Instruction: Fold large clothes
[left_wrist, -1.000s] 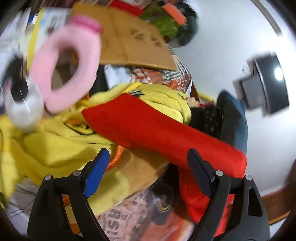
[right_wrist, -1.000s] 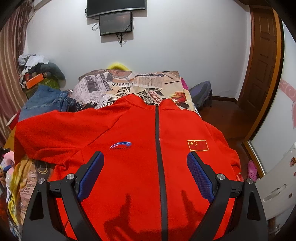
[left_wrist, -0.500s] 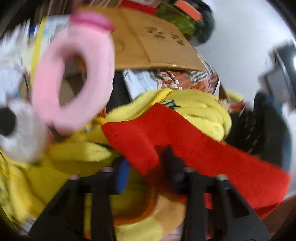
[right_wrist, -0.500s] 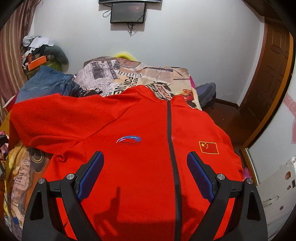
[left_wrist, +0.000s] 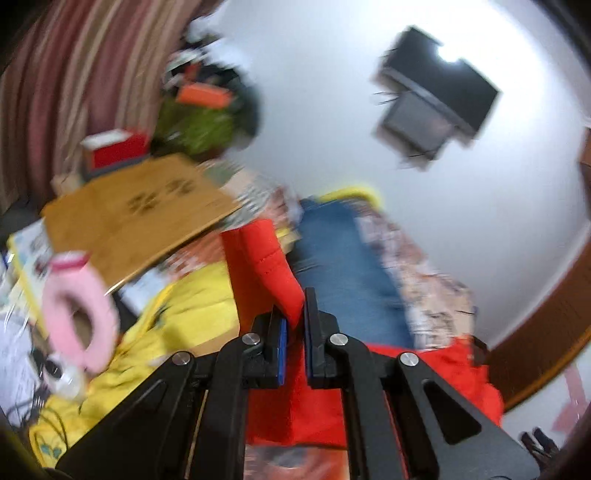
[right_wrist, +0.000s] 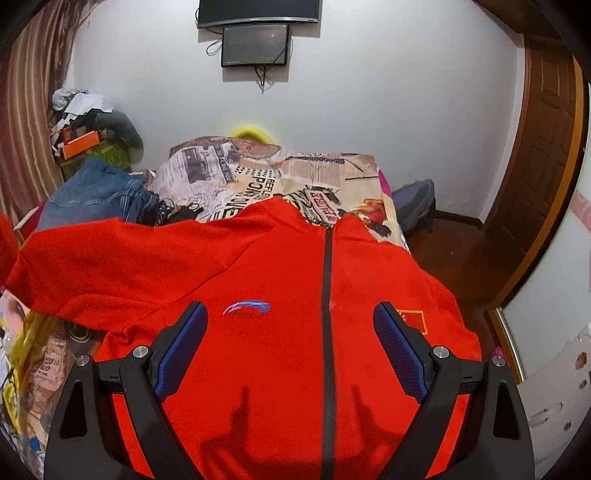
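The bed (right_wrist: 325, 173), under a newspaper-print cover, serves as the folding surface, and the red zip jacket (right_wrist: 258, 280) lies spread on it front side up, collar toward the far wall and zipper closed, so that its body stays flat while the sleeves are brought in. Folded blue jeans (right_wrist: 92, 192) sit at the bed's far left corner, out of the working area, and a yellow garment (left_wrist: 192, 306) is heaped beside the bed below a cardboard sheet (left_wrist: 136, 218). The jacket's sleeve (left_wrist: 258, 266) on that side stands up off the pile because the left gripper (left_wrist: 293, 332) has its jaws pressed together on the cuff end; they have just been closing, with the red cloth between them, and the sleeve is lifted, probably to swing it over the chest. The right gripper (right_wrist: 290, 347) hangs above the jacket's lower front with its jaws spread wide and nothing between them, seemingly waiting to steady the body or take the other sleeve.
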